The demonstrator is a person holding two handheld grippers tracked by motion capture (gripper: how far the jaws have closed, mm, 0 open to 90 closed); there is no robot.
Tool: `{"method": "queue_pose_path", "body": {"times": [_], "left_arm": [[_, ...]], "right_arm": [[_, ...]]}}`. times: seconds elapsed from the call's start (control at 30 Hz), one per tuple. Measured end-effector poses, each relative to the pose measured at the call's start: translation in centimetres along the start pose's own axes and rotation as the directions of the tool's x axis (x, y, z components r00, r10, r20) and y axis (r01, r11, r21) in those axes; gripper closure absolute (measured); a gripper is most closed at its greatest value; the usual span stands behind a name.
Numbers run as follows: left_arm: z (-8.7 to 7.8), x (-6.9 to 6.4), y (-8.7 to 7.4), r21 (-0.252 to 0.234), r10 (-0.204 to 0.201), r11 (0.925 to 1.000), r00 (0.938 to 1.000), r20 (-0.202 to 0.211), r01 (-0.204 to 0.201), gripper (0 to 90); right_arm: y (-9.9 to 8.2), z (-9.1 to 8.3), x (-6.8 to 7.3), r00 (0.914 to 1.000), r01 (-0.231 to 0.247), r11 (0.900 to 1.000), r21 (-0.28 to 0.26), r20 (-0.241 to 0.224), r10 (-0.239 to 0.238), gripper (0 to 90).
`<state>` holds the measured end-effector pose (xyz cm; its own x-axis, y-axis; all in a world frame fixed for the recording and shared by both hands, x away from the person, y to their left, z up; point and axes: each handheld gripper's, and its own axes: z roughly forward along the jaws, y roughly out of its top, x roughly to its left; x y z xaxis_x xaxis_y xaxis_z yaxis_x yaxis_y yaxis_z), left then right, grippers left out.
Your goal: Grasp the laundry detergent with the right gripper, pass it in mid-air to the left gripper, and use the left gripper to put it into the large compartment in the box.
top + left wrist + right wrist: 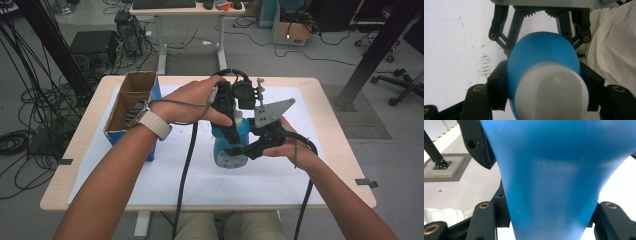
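A blue bottle (231,146) with a white cap (554,95) stands near the middle of the high view, on the white sheet (150,175) that covers the wooden counter (75,150). Both tongs are clamped on it.

The left tongs (231,131) come down from above, held by the left hand (192,102), and grip the bottle's upper part. In the left gripper view the black jaws press on either side of the blue shoulder just under the cap, in the lower half of the frame, with the other tongs' linkage visible beyond the bottle at the top.

The right tongs (239,149) reach in from the right of the high view, held by the right hand (290,147), and close on the bottle's body lower down. In the right gripper view the blue wall of the bottle (554,182) takes up the centre, narrowing toward the bottom, with a black jaw tight against each side.

An open cardboard box (131,107) with blue sides sits at the left edge of the sheet, well apart from the bottle. A black cable (186,165) trails from the left tongs down toward the bottom of the high view.
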<state>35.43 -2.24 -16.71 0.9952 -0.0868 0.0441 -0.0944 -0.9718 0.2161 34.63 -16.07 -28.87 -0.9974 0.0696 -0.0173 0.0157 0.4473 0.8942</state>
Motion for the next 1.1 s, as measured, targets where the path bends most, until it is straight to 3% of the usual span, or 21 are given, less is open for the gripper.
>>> {"method": "queue_pose_path", "body": {"times": [1.1], "left_arm": [[-0.25,-0.1,-0.03,0.0,-0.008,1.0,0.9999,-0.007,0.008,37.4]], "right_arm": [[0.28,-0.08,0.02,0.9999,0.009,1.0,0.0,0.005,-0.009,43.3]]}}
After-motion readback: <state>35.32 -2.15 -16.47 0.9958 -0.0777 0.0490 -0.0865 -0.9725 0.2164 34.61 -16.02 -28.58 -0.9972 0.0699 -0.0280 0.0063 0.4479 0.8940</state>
